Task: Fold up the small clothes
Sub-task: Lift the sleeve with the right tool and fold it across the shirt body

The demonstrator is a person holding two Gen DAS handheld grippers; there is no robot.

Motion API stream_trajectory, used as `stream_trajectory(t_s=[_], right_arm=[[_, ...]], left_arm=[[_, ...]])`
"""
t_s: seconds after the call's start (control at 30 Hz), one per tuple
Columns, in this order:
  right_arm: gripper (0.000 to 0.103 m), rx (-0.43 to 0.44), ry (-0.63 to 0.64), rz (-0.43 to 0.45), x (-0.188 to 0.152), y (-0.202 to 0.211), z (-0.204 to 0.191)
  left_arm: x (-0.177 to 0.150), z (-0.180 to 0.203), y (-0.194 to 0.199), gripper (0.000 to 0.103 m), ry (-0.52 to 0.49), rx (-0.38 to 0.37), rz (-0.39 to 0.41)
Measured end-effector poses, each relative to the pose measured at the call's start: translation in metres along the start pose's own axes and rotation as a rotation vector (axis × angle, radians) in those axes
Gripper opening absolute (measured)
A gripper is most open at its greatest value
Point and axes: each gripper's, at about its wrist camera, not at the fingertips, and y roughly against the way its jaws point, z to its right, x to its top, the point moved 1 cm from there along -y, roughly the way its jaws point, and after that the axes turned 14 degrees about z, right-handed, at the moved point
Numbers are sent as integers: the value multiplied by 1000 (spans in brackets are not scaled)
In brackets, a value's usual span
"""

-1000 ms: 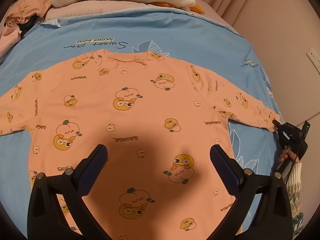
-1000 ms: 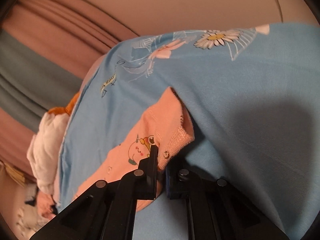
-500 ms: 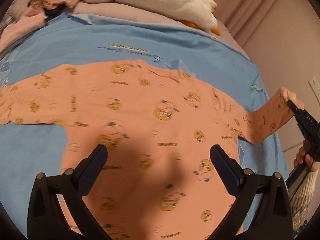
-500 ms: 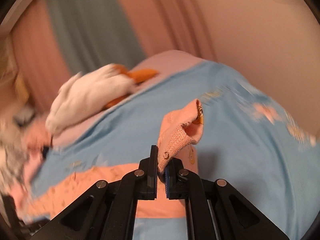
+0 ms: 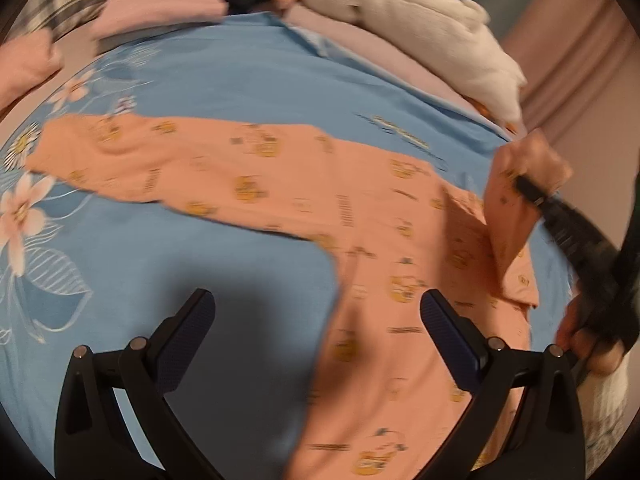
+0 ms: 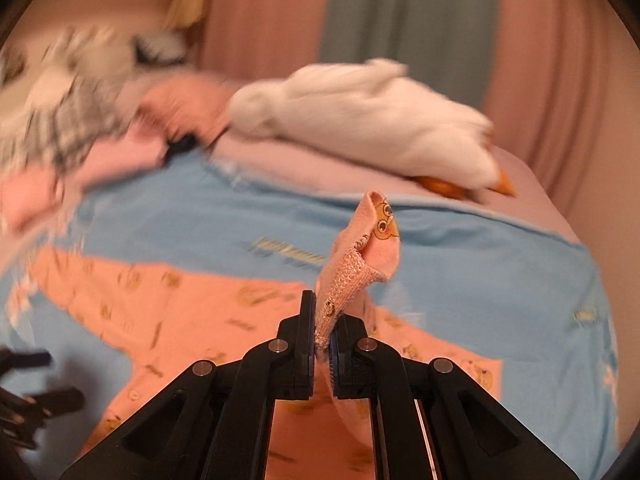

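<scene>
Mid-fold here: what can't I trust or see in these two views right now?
- Shirt hem: cut off by left wrist view's bottom edge.
- Print on the shirt: motion-blurred, both views.
- Clothes pile: smeared in right wrist view.
- Cuff end: hidden between the right tool's fingers.

A bed spread with a blue sheet (image 5: 248,80) printed with white flowers (image 5: 20,216) fills the room, a pale pink pillow (image 6: 304,160) at its head under a white plush duck (image 6: 360,120) with an orange beak. Loose clothes, one in a dark check (image 6: 68,120), are heaped beside it. Behind hang pink curtains (image 6: 264,20) and a grey-green panel (image 6: 408,12), all in dim, warm light.
</scene>
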Motion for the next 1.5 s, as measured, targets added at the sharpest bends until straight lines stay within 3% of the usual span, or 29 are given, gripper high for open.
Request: stream_trajectory(t_s=[0.17,0.3,0.37,0.4,0.53,0.67,0.8,0.9,1.03,1.17,1.3,1.37,1.43,1.5], right_arm=[[7,33,189,-121,-33,-42,-70],[10,166,204,-137,-42,-44,-98],[30,195,202,-147,-42,-44,-106],[48,214,179,-153,-41,-42,-104],[51,342,-45,-105,-37,-11,-66],[51,272,-313,-70,-58,24,8],[52,177,-459,-120,-101,47,65],[52,164,-573,-112,-125,66,87],[52,150,-666,-93,-141,81,100],[52,168,-690,-86,-142,76,102],[52,174,-683,-72,-147,79,105],[52,172,-687,-71,-150,82,108],[52,163,-695,-76,-155,82,111],[52,151,-702,-79,-159,82,114]], left_arm=[[1,-29,2,102,45,45,1],[3,-36,1,102,60,57,3],[4,-38,3,102,63,57,6],[4,-38,5,102,62,54,10],[9,-35,4,102,57,33,19],[14,-18,-5,102,57,-49,13],[16,11,-26,101,92,-189,-37],[17,33,-46,94,125,-273,-76],[10,50,-80,72,252,-380,-167],[-2,57,-113,70,304,-331,-204],[9,59,-124,69,360,-317,-123],[16,61,-128,53,379,-304,-95],[18,62,-139,2,396,-286,-116],[16,58,-148,5,426,-284,-140]])
